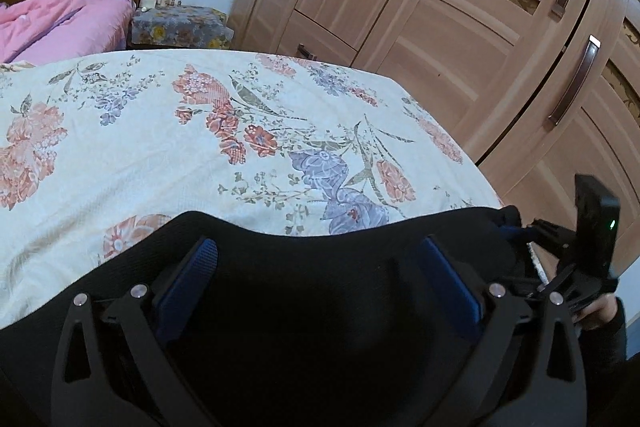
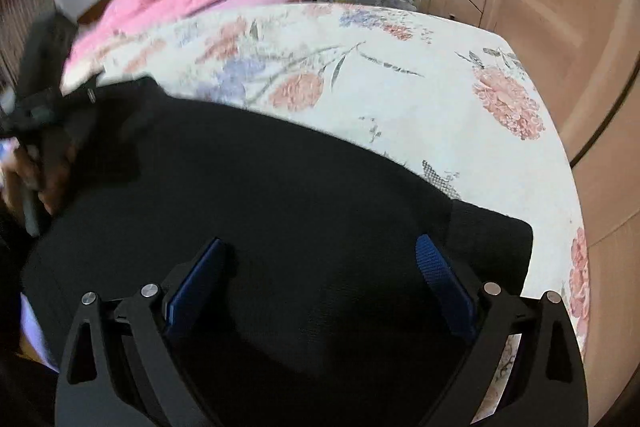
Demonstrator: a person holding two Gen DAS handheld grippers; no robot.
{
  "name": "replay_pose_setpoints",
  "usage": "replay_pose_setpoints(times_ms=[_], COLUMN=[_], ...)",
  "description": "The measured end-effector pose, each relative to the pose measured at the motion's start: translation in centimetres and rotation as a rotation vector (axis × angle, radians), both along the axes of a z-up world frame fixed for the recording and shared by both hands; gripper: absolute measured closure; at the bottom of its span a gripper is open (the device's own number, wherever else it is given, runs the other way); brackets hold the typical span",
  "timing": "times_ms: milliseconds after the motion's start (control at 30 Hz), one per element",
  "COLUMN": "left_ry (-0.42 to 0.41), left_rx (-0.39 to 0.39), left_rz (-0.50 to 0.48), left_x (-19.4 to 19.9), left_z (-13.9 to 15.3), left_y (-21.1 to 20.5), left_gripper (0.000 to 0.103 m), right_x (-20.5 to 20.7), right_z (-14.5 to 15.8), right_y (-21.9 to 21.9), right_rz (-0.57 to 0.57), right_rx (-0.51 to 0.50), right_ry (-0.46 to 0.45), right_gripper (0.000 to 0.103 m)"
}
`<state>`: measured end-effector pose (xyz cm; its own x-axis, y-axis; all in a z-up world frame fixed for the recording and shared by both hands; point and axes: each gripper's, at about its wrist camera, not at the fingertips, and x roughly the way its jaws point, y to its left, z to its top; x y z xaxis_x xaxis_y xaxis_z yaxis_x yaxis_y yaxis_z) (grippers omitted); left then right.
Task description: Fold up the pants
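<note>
The black pants (image 1: 312, 307) lay on the near part of the bed (image 1: 160, 155), over its floral sheet, well short of the pink quilt (image 1: 60, 23) by the headboard. The left tool (image 1: 316, 255) was spread wide above the cloth, pinching nothing. The right tool (image 2: 324, 259) was likewise spread over the pants, its blue fingers (image 2: 436, 267) apart.

i see black pants (image 1: 320, 287) on a cream bedsheet (image 1: 160, 147) with coral and lilac flowers, pink quilt (image 1: 60, 23), blue gripper pads (image 1: 188, 283), brown wardrobe (image 1: 460, 27).
</note>
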<state>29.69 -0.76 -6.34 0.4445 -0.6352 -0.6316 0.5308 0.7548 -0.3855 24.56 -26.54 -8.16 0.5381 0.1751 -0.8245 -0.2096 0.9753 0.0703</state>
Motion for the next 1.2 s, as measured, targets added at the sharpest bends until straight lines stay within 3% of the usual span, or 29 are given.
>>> replay_pose_setpoints(times_ms=[67, 133, 200, 267, 300, 367, 433, 500, 533, 633, 667, 700, 767, 833, 900, 967, 1067, 1200], left_ry=[0.0, 0.0, 0.0, -0.002, -0.003, -0.006, -0.007, -0.012, -0.026, -0.169, -0.211, -0.253, -0.261, -0.225, -0.131, -0.087, -0.108, -0.156], left_rx=[0.001, 0.0, 0.002, 0.008, 0.014, 0.025, 0.034, 0.06, 0.104, 0.356, 0.385, 0.397, 0.404, 0.398, 0.44, 0.47, 0.383, 0.419], left_rz=[-0.001, 0.0, 0.0, -0.001, -0.001, -0.001, -0.002, -0.001, 0.009, 0.103, 0.122, 0.139, 0.199, 0.257, 0.324, 0.397, 0.491, 0.693], left_x=[0.0, 0.0, 0.0, 0.0, 0.0, 0.0, 0.0, -0.1, -0.5, -5.1, -6.6, -8.8, -11.8, -13.6, -14.4, -15.0, -16.0, -13.1], left_z=[0.0, 0.0, 0.0, 0.0, -0.1, -0.1, -0.1, 0.1, 0.3, 2.4, 3.0, 3.5, 3.5, 2.5, 0.4, -0.4, 2.2, 6.6], left_y=[0.0, 0.0, -0.1, -0.1, -0.1, -0.2, -0.3, -0.5, -0.8, -1.9, -1.7, -0.9, 1.5, 4.3, 7.9, 11.2, 16.5, 22.6], left_gripper=[0.002, 0.002, 0.002, 0.002, 0.002, 0.002, 0.002, 0.002, 0.002, 0.002, 0.002, 0.002, 0.002, 0.002, 0.002, 0.002, 0.002, 0.002], right_x=[-0.1, -1.3, -2.7, -2.7, -2.6, -2.8, -2.9, -2.6, -2.6, -2.8, -2.7, -2.7, -2.2, -2.0, -2.7, -3.6, -3.5, -0.5], right_z=[0.3, 1.8, 3.0, 1.5, 0.4, -1.3, -1.6, -1.4, -1.4, -1.4, -1.5, -1.5, -1.6, -1.3, 0.0, 1.8, 3.6, 3.4], right_y=[0.7, 2.0, 3.1, 4.3, 4.9, 5.3, 4.4, 4.8, 5.0, 4.7, 4.8, 4.9, 4.9, 5.1, 5.7, 7.3, 11.7, 18.8], right_rz=[-0.028, -0.067, -0.077, -0.009, -0.004, 0.001, -0.024, -0.025, -0.023, -0.025, -0.026, -0.026, -0.026, -0.045, -0.112, -0.073, 0.086, 0.218], right_rx=[-0.051, -0.101, -0.044, 0.0, -0.048, -0.161, -0.104, -0.137, -0.147, -0.127, -0.13, -0.136, -0.134, -0.145, -0.156, -0.066, -0.004, -0.015], right_ry=[-0.011, -0.081, -0.148, -0.085, -0.06, -0.097, -0.131, -0.115, -0.118, -0.135, -0.139, -0.14, -0.134, -0.101, -0.093, -0.153, -0.179, -0.146], right_gripper=[0.011, 0.01, 0.01, 0.01, 0.01, 0.005, 0.004, 0.004, 0.004, 0.004, 0.004, 0.004, 0.004, 0.004, 0.005, 0.005, 0.005, 0.005])
